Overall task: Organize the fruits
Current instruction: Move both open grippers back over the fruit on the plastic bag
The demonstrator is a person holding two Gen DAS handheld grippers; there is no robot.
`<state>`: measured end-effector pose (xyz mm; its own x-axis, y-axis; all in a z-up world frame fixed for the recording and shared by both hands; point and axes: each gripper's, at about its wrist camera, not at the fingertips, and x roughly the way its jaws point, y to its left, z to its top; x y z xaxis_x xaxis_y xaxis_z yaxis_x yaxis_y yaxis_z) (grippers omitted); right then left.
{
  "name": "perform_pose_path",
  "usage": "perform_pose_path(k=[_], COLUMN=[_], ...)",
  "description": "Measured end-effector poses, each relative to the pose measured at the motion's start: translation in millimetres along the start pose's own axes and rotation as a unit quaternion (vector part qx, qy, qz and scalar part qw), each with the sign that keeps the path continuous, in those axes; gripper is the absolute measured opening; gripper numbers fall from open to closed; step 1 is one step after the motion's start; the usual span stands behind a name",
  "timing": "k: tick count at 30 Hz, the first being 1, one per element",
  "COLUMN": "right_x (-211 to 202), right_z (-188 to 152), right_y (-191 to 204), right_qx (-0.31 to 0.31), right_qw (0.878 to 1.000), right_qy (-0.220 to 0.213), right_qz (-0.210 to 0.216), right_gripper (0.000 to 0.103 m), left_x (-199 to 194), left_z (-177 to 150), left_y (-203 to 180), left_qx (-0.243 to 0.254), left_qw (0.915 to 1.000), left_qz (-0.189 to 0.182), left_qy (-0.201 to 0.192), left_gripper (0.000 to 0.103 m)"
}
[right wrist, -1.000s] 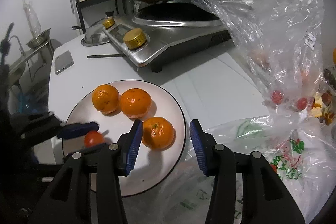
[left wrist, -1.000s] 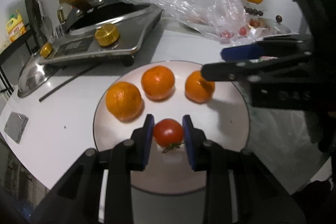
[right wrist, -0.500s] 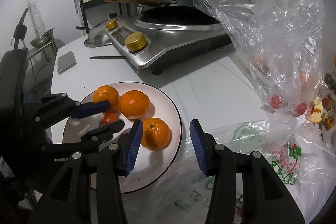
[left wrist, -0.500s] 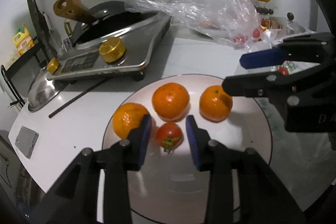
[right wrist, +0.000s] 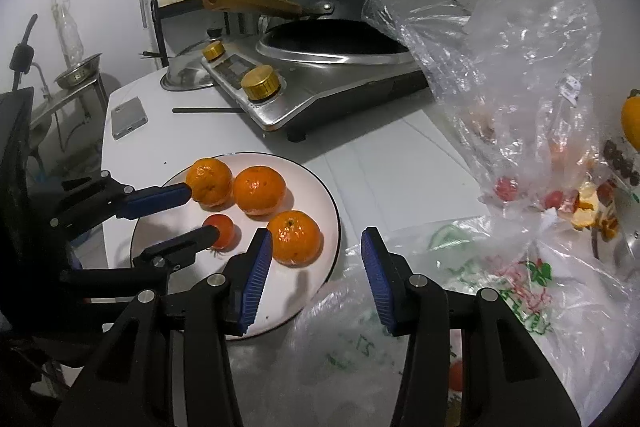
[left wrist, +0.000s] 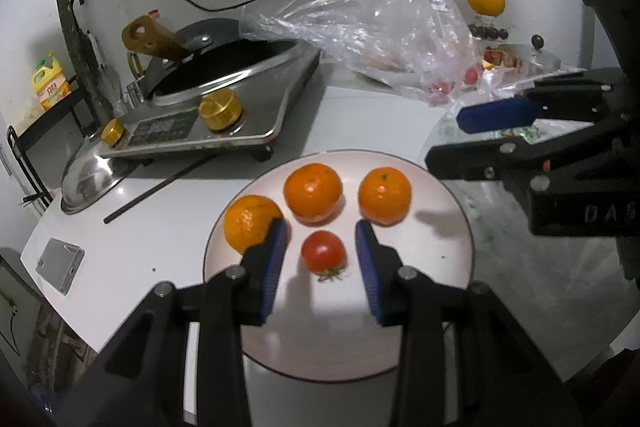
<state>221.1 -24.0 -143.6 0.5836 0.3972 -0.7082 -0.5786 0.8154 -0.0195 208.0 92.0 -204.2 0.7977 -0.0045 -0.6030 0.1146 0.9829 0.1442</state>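
**Resting tomato, both claws parted**

Left wrist view: Sitting on the plate point(left wrist: 440, 267), toward its near edge, a small red tomato point(left wrist: 323, 251), stem end facing the camera. Framed by the left gripper point(left wrist: 321, 255), jaws just widened, pads clear of the tomato on both sides, nothing gripped. Behind it, three oranges point(left wrist: 313, 191) in a row toward the plate's far edge. Reaching in over the plate's right edge, the right gripper point(left wrist: 480, 135).

Right wrist view: Hovering over the plate's right edge and a printed plastic bag point(right wrist: 500, 287), the right gripper point(right wrist: 316, 263), jaws moderately apart, empty. Near the table's far edge, a stove point(right wrist: 340, 83) with a wok; at the right edge, a clear bag point(right wrist: 520, 87) holding what look like more tomatoes.
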Motion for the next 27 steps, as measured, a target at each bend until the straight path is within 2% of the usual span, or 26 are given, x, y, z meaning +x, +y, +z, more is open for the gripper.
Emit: perform_pose_path(k=[17,19,21,27], right_x=[-57,-65,-71,-84], right_z=[-27,-32,-37,-54], right_y=[-26,-32,-38,-55], right_qx=[0.026,0.031,0.036,0.050], right_qw=[0.999,0.999,0.998,0.997], right_qy=[-0.020,-0.024,-0.025,-0.025], right_qz=[-0.035,-0.038,-0.042,-0.053], right_gripper=[0.049,0.049,0.049,0.049], left_x=[-29,-31,-35,-39], left_z=[7,9,11,16], left_y=[-40,-47,-53,-71], left_qx=[-0.001,0.002,0.001,0.005], left_qw=[0.9995,0.9993,0.9991,0.9987], left_qz=[-0.031,-0.034,-0.039,-0.048], left_qy=[-0.011,-0.012,-0.014,-0.015], left_gripper=[0.038,0.044,0.057,0.057])
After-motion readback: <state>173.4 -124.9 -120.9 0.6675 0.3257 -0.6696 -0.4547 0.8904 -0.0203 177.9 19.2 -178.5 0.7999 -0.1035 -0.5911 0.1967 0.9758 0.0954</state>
